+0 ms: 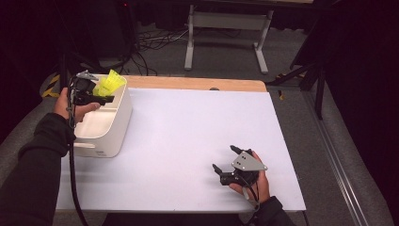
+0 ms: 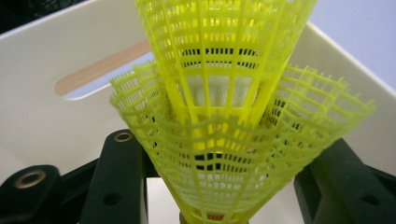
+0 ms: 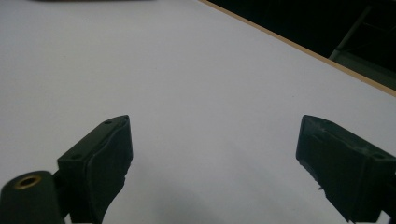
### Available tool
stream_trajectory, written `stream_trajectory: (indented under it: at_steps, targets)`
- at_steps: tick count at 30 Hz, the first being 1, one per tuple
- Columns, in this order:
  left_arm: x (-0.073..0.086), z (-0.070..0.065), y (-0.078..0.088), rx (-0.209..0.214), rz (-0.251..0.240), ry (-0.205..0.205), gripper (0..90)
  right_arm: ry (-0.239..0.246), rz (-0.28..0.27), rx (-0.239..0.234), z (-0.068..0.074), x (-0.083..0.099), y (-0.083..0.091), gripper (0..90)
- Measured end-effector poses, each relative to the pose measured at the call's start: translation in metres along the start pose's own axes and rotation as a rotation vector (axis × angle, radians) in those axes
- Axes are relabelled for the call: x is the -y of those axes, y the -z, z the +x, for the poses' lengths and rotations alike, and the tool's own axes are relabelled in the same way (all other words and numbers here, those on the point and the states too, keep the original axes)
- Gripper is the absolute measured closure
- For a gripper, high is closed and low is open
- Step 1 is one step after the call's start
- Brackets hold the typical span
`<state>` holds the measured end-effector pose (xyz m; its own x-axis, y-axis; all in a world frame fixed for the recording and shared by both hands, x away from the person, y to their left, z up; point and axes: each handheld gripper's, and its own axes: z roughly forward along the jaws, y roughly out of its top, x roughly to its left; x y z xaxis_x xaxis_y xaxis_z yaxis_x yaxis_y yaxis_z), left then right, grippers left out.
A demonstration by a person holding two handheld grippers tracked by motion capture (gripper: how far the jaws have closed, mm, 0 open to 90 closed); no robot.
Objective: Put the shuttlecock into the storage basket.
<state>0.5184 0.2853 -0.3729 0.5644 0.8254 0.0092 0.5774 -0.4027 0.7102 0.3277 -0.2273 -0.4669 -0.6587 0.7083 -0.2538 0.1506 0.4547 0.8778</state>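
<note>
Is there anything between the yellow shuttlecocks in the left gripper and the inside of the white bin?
Nothing visible. The left gripper holds the nested yellow plastic mesh shuttlecocks right over the white plastic bin, its jaws closed on them. Below them the left gripper view shows bare bin floor.

In my left gripper view the nested yellow plastic mesh shuttlecocks (image 2: pixel 224 116) are cut off at top and bottom edges; their cork bases are barely visible. They hide part of the cream plastic bin's (image 2: pixel 42 116) far wall.
</note>
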Motion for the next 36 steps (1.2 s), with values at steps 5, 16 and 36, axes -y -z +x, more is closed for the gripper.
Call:
stream_trajectory:
  at_steps: [5,16,36]
  targets:
    - [0.001,0.002,-0.004,-0.022,0.043,0.002,53.1,0.002,0.011,-0.009,0.001,0.001,-0.001,11.4]
    - [0.002,-0.002,-0.02,0.003,0.186,-0.007,50.1,0.0,0.01,-0.01,0.001,0.001,-0.001,11.5]
    - [-0.003,-0.007,-0.028,-0.019,0.237,-0.002,21.3,0.01,0.005,-0.018,0.005,-0.001,0.001,11.3]
